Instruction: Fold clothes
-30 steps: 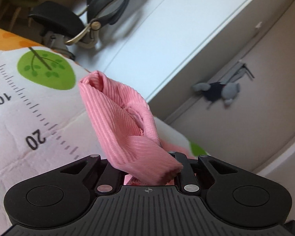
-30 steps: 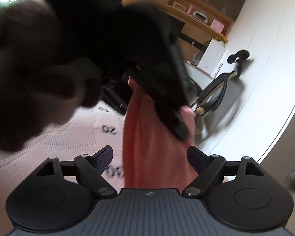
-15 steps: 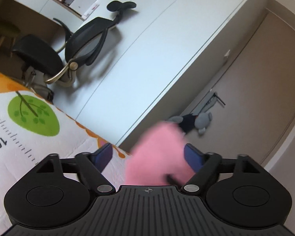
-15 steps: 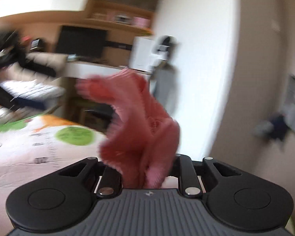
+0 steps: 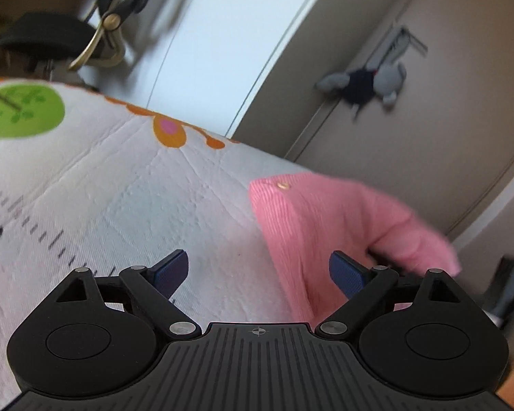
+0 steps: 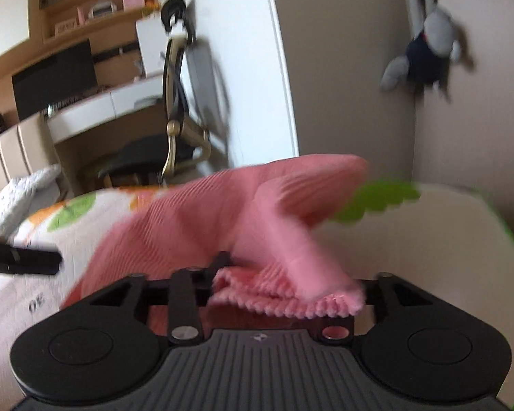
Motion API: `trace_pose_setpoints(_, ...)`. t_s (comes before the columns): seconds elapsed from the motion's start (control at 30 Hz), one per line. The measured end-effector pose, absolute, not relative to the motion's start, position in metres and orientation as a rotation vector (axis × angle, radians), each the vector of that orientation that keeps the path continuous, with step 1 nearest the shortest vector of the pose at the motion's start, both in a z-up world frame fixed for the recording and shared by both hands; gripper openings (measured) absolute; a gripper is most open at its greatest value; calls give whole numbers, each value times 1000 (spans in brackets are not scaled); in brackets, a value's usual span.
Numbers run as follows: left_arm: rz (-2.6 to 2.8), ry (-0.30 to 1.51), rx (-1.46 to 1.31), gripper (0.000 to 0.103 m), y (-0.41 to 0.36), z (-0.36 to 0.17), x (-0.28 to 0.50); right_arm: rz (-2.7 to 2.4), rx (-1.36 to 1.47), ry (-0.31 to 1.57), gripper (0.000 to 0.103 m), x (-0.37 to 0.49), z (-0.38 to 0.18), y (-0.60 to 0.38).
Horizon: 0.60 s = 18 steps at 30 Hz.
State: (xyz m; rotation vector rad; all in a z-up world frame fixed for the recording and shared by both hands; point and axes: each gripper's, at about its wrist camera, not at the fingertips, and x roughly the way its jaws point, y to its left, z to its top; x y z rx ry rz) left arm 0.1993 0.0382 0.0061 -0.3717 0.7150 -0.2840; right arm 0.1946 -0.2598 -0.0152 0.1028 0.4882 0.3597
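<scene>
Fingers (image 5: 346, 274) opening wide beside pink garment (image 5: 325, 226).

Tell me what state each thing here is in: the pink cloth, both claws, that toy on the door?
Pink ribbed knit garment: bunched, lifted off the printed quilted mat.
Left claw: jaws wide and opening, pressing on nothing.
Right claw: jaws opening, garment's edge between them.
Grey plush toy: hanging on the beige door.
Black office chair: empty.

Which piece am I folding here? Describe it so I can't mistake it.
On the white printed mat, it's the pink garment, bunched near the edge closest to the beige door. It's ribbed knit with a small metal snap, the only clothing there.
</scene>
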Motion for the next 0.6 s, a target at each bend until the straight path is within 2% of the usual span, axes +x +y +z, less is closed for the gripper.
trace_pose_setpoints(0.03,-279,715,-342,94,35,6,199,369,108,469,55,194,-8,-259)
trace_pose_setpoints(0.07,-276,713,-319,94,33,5,196,390,112,464,48,195,-3,-257)
trace_pose_setpoints(0.1,-273,711,-300,94,32,4,194,414,115,476,32,197,-1,-252)
trace_pose_setpoints(0.17,-262,709,-276,94,32,4,193,463,118,509,25,202,-1,-240)
trace_pose_setpoints(0.3,-247,709,-260,95,34,6,193,476,37,493,23,205,-7,-220)
trace_pose_setpoints(0.5,-243,689,-245,95,36,14,189,485,41,527,23,213,-15,-218)
trace_pose_setpoints(0.6,-267,668,-258,96,32,18,190,602,90,472,21,199,-4,-214)
